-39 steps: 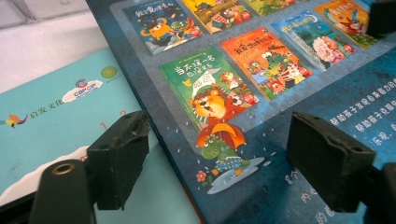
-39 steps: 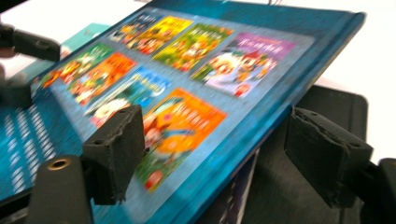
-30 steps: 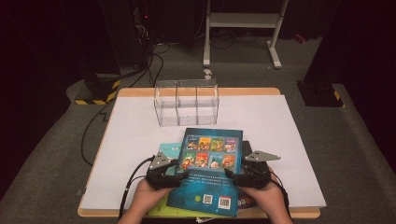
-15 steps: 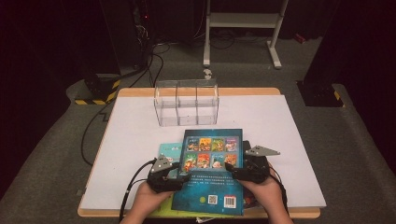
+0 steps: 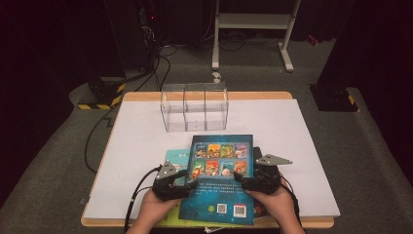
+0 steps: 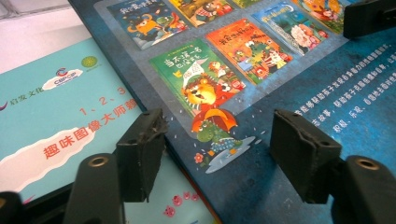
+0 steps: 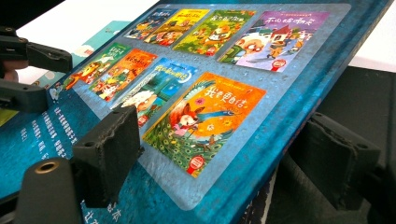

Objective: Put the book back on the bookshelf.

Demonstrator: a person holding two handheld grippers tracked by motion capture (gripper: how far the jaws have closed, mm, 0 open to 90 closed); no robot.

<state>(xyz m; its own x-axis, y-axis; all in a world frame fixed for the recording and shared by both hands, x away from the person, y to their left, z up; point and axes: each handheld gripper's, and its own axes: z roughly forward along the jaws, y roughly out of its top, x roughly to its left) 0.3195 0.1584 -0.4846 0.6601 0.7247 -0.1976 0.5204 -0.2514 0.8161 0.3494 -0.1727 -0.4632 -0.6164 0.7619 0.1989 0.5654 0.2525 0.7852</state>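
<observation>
Both tongs parted, straddling opposite side edges of a dark blue glossy picture book (image 5: 221, 180), its back cover up with a grid of small cover pictures. Left tongs (image 5: 187, 183) at the book's left edge: in the left gripper view one black pad (image 6: 140, 151) outside that edge over a turquoise paperback (image 6: 51, 116) lying underneath, the other pad (image 6: 301, 154) over the blue cover, gap wide, nothing clamped. Right tongs (image 5: 241, 181) at the right edge: in the right gripper view one pad (image 7: 109, 149) above the cover, the other (image 7: 338, 158) below and outside the rim, again parted, with the edge running between them and seemingly lifted off a black thing (image 7: 359, 102) beneath. Book directly between the two tongs, long axis pointing away from them toward a clear plastic three-compartment box (image 5: 195, 107) farther up the white table (image 5: 311, 141); near end at the table's front edge. Neither hand clearly nearer, each level with the other about halfway along its side. Judged from this: next move likely a closing on both edges, thin rims slippery, alignment of pads above and below the cover the thing to watch.
</observation>
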